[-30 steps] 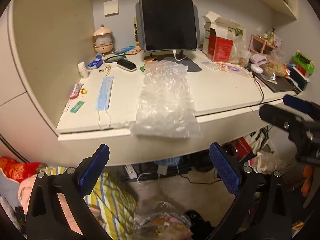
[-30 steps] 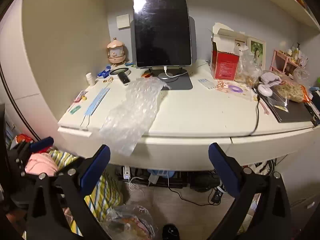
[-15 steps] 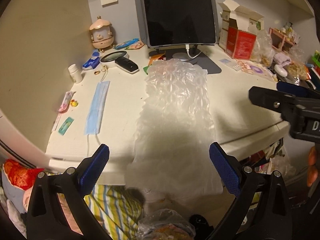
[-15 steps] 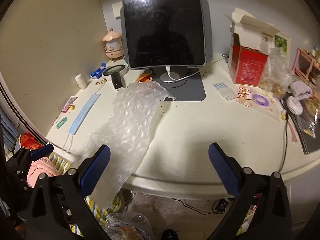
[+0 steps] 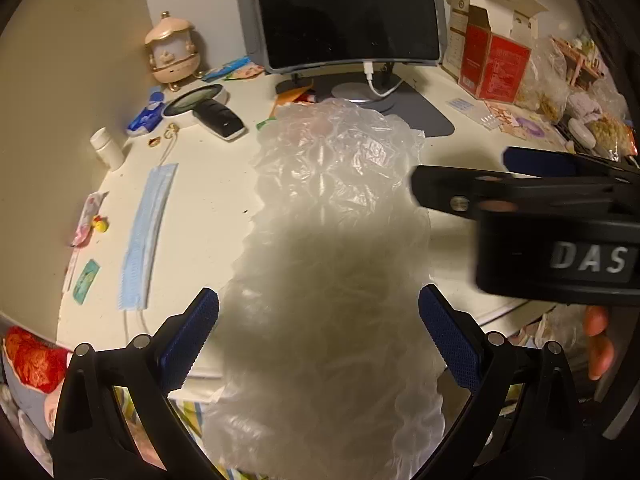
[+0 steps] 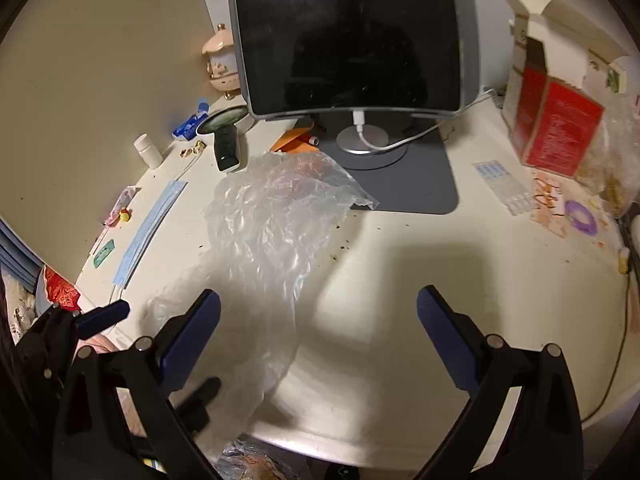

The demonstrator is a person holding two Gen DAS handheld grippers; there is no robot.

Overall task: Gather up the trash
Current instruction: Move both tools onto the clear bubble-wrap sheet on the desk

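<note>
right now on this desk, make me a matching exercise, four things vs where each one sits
Things:
1. bubble wrap
2. face mask
3. red box
4. white bottle

Places:
A. far right, beside the monitor
B. far left, against the side wall
C. middle, draped over the front edge
D. flat, left of the bubble wrap

Pairs: 1-C, 2-D, 3-A, 4-B

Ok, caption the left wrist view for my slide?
Open left gripper over bubble wrap draped off the desk edge.

Bubble wrap (image 5: 332, 248) overhangs desk (image 5: 208, 216), mask (image 5: 146, 232) left.
</note>
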